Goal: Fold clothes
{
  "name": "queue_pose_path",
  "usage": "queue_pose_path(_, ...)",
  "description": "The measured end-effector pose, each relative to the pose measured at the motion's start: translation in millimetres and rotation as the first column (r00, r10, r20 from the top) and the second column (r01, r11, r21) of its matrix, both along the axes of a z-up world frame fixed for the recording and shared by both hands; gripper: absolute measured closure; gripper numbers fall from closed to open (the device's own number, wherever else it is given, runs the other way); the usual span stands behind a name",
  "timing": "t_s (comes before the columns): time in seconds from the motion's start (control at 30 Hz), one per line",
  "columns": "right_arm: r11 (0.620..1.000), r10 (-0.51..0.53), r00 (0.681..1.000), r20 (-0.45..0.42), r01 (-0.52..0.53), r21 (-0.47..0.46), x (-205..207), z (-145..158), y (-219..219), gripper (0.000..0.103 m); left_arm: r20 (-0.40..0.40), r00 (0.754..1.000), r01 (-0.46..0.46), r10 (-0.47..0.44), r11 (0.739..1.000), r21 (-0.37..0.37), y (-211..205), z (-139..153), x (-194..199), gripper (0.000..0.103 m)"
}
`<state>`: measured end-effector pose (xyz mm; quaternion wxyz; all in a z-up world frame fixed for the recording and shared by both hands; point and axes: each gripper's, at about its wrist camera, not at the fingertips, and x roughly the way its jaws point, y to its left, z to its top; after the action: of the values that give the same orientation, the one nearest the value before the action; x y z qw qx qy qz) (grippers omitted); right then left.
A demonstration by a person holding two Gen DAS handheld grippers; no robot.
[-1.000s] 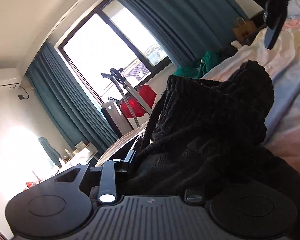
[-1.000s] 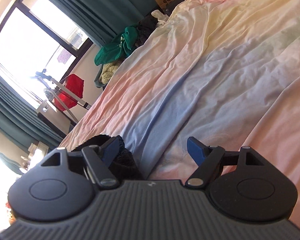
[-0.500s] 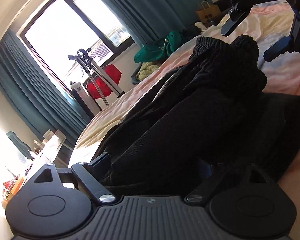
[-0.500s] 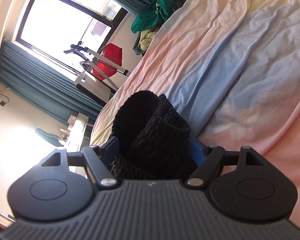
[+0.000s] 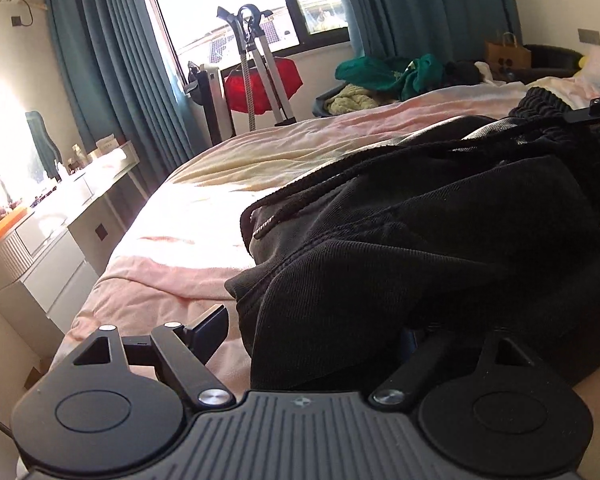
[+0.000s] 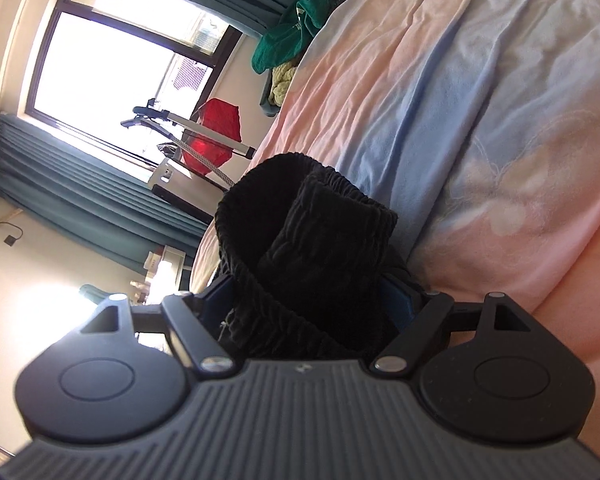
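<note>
Right gripper (image 6: pixel 308 292) newly around waistband (image 6: pixel 300 216).

Your left gripper (image 5: pixel 314 330): low centre of the left wrist frame, jaws spread wide, left finger bare at lower left, right finger buried under dark cloth, grip not discernible. Your right gripper (image 6: pixel 312 300): low centre of the right wrist frame, blue-padded jaws pressed in against a bunched black waistband (image 6: pixel 312 232) from both sides. Part of your right gripper's finger shows at the right edge of the left wrist frame.
</note>
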<state>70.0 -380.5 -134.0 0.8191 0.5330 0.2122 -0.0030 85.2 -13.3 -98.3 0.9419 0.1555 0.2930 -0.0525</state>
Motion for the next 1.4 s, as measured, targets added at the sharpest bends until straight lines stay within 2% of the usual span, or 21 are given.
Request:
queue_pose_path(0.07, 1.0, -0.009, 0.999, 0.033, 0.009, -0.003, 1.7, -1.5, 3.1, 0.022, -0.05, 0.998, -0.047, 0.043, 0.996, -0.08, 4.6, -1.9, 7.7, 0.022)
queue_pose_path(0.13, 0.999, -0.013, 0.998, 0.063, 0.015, -0.038, 3.9, 1.2, 7.7, 0.021, -0.067, 0.996, -0.071, 0.063, 0.989, -0.131, 12.1, -3.0, 8.9, 0.022)
queue_pose_path(0.27, 0.998, -0.009, 0.996, 0.092, 0.015, -0.061, 2.6, 9.8, 13.3, 0.015, -0.074, 0.995, -0.081, 0.069, 0.982, -0.171, 23.8, -0.6, 6.7, 0.026)
queue_pose_path(0.4, 0.997, 0.002, 0.995, 0.099, 0.006, -0.082, -4.1, 17.1, 17.8, 0.014, -0.088, 0.994, -0.086, 0.068, 0.973, -0.215, 28.5, 0.2, 3.7, 0.034)
queue_pose_path(0.53, 0.986, -0.001, 0.999, 0.048, 0.009, -0.166, 5.4, 12.5, 21.3, 0.014, -0.082, 0.994, -0.083, 0.065, 0.97, -0.227, 24.8, -0.5, 4.7, 0.037)
queue_pose_path(0.63, 0.995, -0.025, 0.999, 0.021, 0.027, -0.092, 13.7, -7.2, 15.9, 0.014, -0.08, 0.995, -0.078, 0.06, 0.966, -0.248, 24.7, 0.8, 13.1, 0.04)
queue_pose_path(0.73, 0.994, -0.042, 0.997, 0.066, 0.048, -0.096, 16.8, -12.5, 13.9, 0.015, -0.085, 0.995, -0.082, 0.059, 0.952, -0.296, 29.6, 2.4, 12.5, 0.043)
queue_pose_path(0.8, 0.992, -0.059, 0.997, 0.055, 0.064, -0.104, 17.4, -13.2, 15.3, 0.027, -0.099, 0.993, -0.089, 0.059, 0.941, -0.327, 33.6, 2.8, 14.9, 0.043)
queue_pose_path(0.87, 0.99, -0.065, 0.997, 0.048, 0.07, -0.121, 12.5, -9.2, 16.8, 0.059, -0.113, 0.992, -0.096, 0.059, 0.928, -0.359, 39.0, 3.7, 17.3, 0.044)
queue_pose_path(0.97, 0.988, -0.052, 0.996, 0.074, 0.062, -0.141, 1.1, 2.3, 20.2, 0.071, -0.127, 0.99, -0.115, 0.067, 0.901, -0.419, 48.8, 4.2, 23.2, 0.045)
queue_pose_path(1.1, 0.98, -0.022, 0.987, 0.157, 0.052, -0.19, -23.3, 29.1, 31.1, 0.076, -0.151, 0.985, -0.152, 0.086, 0.846, -0.511, 66.0, 9.6, 31.4, 0.048)
queue_pose_path(1.17, 0.975, -0.011, 0.985, 0.174, 0.049, -0.217, -33.0, 39.0, 35.9, 0.076, -0.167, 0.982, -0.164, 0.089, 0.836, -0.523, 71.0, 11.3, 31.3, 0.049)
queue_pose_path(1.2, 0.97, -0.011, 0.988, 0.153, 0.048, -0.238, -33.6, 38.0, 37.1, 0.076, -0.176, 0.98, -0.17, 0.089, 0.832, -0.528, 73.1, 11.8, 31.2, 0.049)
queue_pose_path(1.27, 0.961, -0.014, 0.994, 0.108, 0.043, -0.273, -34.3, 34.9, 38.6, 0.075, -0.207, 0.975, -0.183, 0.085, 0.834, -0.52, 72.5, 8.1, 32.3, 0.049)
queue_pose_path(1.4, 0.986, -0.043, 0.999, -0.02, 0.039, -0.16, -22.9, 1.1, 22.8, 0.072, -0.224, 0.971, -0.18, 0.077, 0.856, -0.484, 65.0, 0.7, 35.2, 0.048)
